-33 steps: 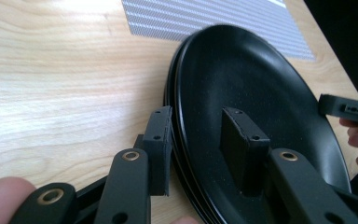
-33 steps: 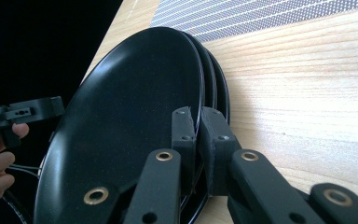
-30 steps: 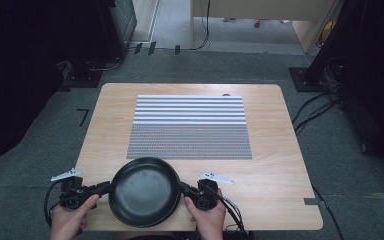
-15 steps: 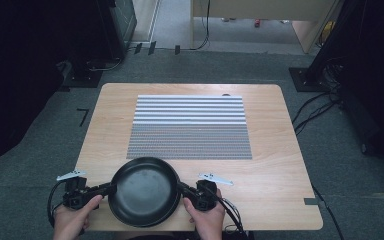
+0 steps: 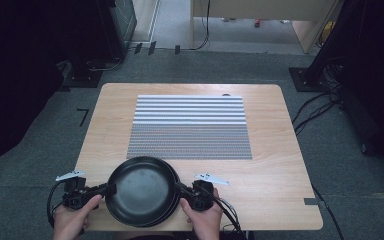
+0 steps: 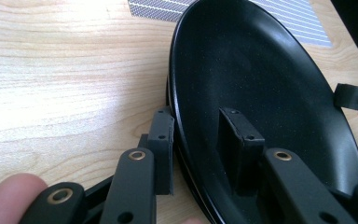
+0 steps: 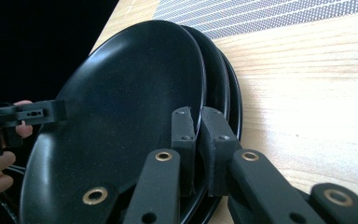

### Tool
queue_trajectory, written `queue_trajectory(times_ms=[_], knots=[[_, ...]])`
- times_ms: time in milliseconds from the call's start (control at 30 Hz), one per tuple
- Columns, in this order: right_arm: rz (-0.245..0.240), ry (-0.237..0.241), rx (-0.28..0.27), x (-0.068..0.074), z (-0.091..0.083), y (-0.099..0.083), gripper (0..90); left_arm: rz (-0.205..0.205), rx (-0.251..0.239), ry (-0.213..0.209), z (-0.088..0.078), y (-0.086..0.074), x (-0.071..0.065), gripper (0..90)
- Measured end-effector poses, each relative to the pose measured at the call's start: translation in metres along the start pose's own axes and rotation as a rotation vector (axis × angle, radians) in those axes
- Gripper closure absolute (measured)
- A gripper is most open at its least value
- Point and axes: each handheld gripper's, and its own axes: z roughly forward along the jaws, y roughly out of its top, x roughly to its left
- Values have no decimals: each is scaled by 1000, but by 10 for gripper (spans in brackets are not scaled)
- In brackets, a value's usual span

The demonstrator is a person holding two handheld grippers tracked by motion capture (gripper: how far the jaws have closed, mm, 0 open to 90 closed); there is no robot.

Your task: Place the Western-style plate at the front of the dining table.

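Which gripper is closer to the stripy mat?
Right, but only slightly. The right gripper sits just below the striped mat, under its near edge. The left gripper sits below and off past the mat's left corner. Both clamp the black plates.

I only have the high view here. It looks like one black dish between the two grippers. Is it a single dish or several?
Observer: Several. The right gripper view shows three stacked black plates: the top plate, the second plate and the third plate.
Operator: What is the right gripper holding?
Observer: The right gripper has its jaws pinched on the top plate's rim alone.
Operator: And the left?
Observer: The left gripper straddles the rim, one jaw inside the top plate, one outside. I cannot tell how many plates it spans.
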Motion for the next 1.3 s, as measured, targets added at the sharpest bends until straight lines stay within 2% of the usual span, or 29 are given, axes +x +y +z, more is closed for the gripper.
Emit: queue_trajectory(times_ms=[200, 333, 567, 733, 833, 967, 1067, 1200, 1233, 1300], knots=[[0, 22, 7, 1, 3, -2, 845, -4, -15, 20, -5, 1, 1, 711], [4, 33, 10, 3, 5, -4, 847, -23, -31, 11, -11, 1, 5, 735], [-6, 34, 10, 8, 8, -6, 850, -17, -31, 11, -17, 1, 7, 754], [-1, 41, 11, 6, 9, -5, 846, -15, -30, 10, -17, 0, 9, 759], [7, 41, 14, 5, 13, -4, 830, -19, -31, -4, -16, -1, 11, 765], [24, 39, 18, 4, 20, -4, 806, -3, -29, 13, -16, -1, 8, 761], [23, 31, 7, 5, 23, -5, 802, -6, -32, 5, -15, -1, 9, 764], [54, 36, -6, 5, 29, -6, 797, -19, -40, -14, -16, -2, 12, 769], [94, 48, -12, 3, 31, -6, 811, -25, -46, -19, -15, -2, 12, 772], [108, 50, -21, 2, 32, -6, 818, -21, -53, -13, -15, -3, 11, 774]])
